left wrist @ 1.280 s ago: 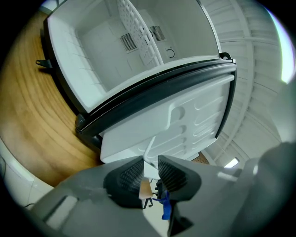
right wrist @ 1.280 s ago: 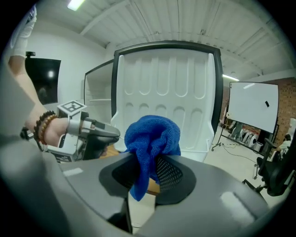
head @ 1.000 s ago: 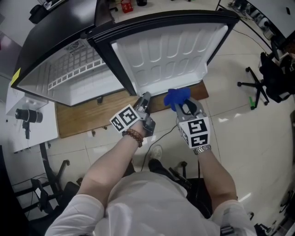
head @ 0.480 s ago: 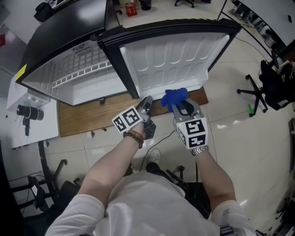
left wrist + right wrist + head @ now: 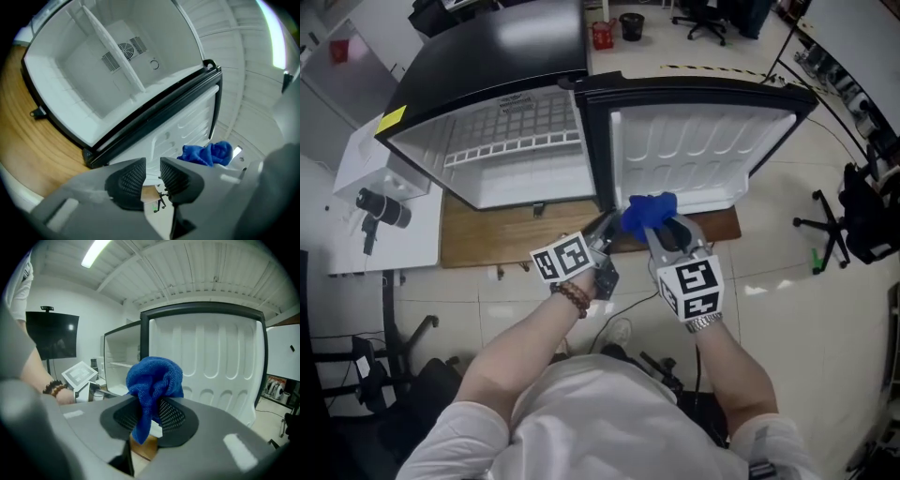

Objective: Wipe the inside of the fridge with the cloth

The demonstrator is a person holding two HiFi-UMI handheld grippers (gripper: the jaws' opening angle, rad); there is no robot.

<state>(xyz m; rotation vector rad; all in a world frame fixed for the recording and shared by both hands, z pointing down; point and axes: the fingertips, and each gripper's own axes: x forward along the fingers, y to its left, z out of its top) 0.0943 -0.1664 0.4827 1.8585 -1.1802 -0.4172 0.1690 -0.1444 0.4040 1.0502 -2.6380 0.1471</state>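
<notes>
In the head view, a person stands over a small fridge (image 5: pixel 511 155) that sits open on a wooden board (image 5: pixel 487 239), its white cavity in the upper left of the frame and its door (image 5: pixel 703 150) swung out to the upper right. Both tools hang at centre frame, just in front of the fridge's lower edge. The left gripper (image 5: pixel 602 227) is beside the hinge side, and the right gripper (image 5: pixel 661 223) carries a bunched blue cloth (image 5: pixel 645 212) in front of the door's lower edge, outside the cavity. In the left gripper view, the two dark fingers (image 5: pixel 126 180) at the bottom of the frame stand a narrow slit apart with nothing between them. The cavity with its fan grille (image 5: pixel 125 49) fills the upper left, and the cloth shows at the lower right. In the right gripper view, the fingers (image 5: pixel 173 416) are pinched on the cloth, which bulges above them at centre and trails a corner down through the gap. The door's ribbed white liner rises behind it, and a bead bracelet (image 5: pixel 54 388) shows on the wrist at the left edge.
</notes>
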